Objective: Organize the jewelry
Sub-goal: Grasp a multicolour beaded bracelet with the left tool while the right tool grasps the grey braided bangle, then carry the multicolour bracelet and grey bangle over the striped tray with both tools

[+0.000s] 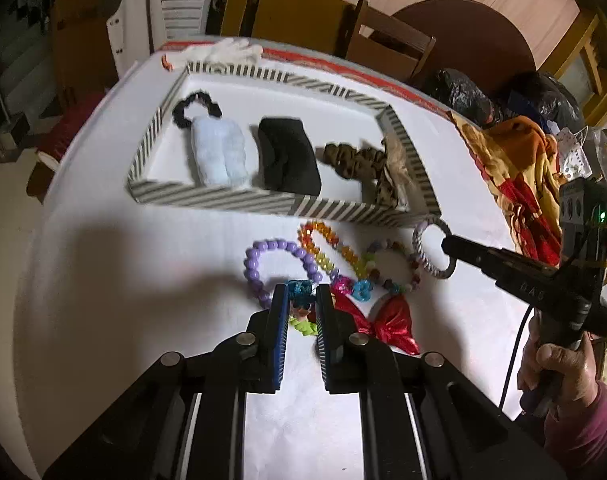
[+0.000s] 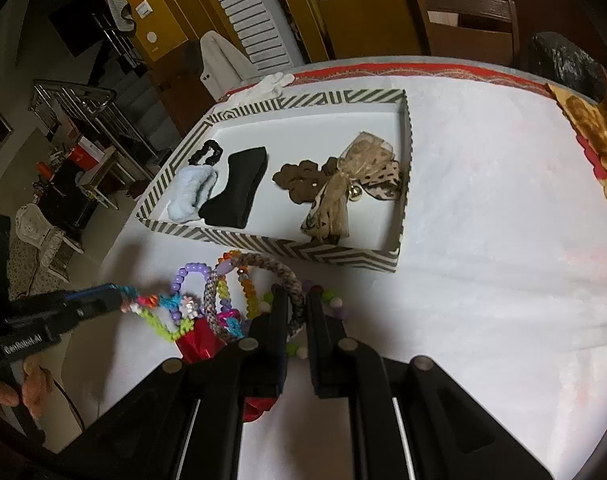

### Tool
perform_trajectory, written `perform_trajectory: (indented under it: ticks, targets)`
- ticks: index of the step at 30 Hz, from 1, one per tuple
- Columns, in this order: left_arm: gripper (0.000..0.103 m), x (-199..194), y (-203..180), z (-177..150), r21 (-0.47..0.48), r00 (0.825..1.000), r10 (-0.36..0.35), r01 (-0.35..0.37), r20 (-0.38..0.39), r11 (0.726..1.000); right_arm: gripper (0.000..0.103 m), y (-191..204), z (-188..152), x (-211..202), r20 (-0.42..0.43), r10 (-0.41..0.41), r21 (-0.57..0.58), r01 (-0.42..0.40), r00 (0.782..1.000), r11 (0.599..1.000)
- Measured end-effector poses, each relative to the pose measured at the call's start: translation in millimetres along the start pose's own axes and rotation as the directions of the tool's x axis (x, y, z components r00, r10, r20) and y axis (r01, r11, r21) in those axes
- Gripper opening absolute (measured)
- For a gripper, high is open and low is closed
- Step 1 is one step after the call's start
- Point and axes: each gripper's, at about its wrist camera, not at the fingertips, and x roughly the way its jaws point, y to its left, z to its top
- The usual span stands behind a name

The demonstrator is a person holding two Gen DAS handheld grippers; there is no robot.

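Note:
A striped tray (image 1: 223, 198) (image 2: 271, 242) on the white table holds a black scrunchie (image 1: 195, 106), a pale blue pouch (image 1: 219, 152), a black pouch (image 1: 289, 156), a brown scrunchie (image 1: 351, 158) and a spotted bow (image 2: 355, 184). In front of it lie a purple bead bracelet (image 1: 263, 254), an orange bead bracelet (image 1: 323, 244), a pastel bead bracelet (image 1: 399, 276) and a red bow (image 1: 387, 324). My left gripper (image 1: 301, 294) (image 2: 121, 300) is shut on a colourful flower bracelet (image 1: 301, 292) (image 2: 159, 312). My right gripper (image 2: 295, 304) (image 1: 447, 246) is shut on a grey woven bracelet (image 1: 431, 248) (image 2: 263, 264), held above the table.
A white glove (image 1: 223, 52) lies behind the tray at the table's far edge. An orange and red cloth (image 1: 515, 172) and black bags (image 1: 463, 94) sit at the right. Wooden chairs (image 1: 387, 46) stand beyond the table.

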Motion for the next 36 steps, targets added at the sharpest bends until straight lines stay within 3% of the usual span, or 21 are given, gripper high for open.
perform_trajectory:
  ticks: [14, 36]
  targets:
    - [0.006, -40, 1, 50, 0.019, 0.991, 0.074, -0.077, 0.111, 0.997, 0.009, -2, 17, -13, 0.024, -0.01, -0.008, 0.01, 1.0, 1.0]
    - [0.006, -12, -3, 118, 0.085, 0.982, 0.133, -0.145, 0.135, 0.986, 0.009, -12, 56, 7, 0.024, -0.042, 0.018, 0.042, 0.999, 0.999]
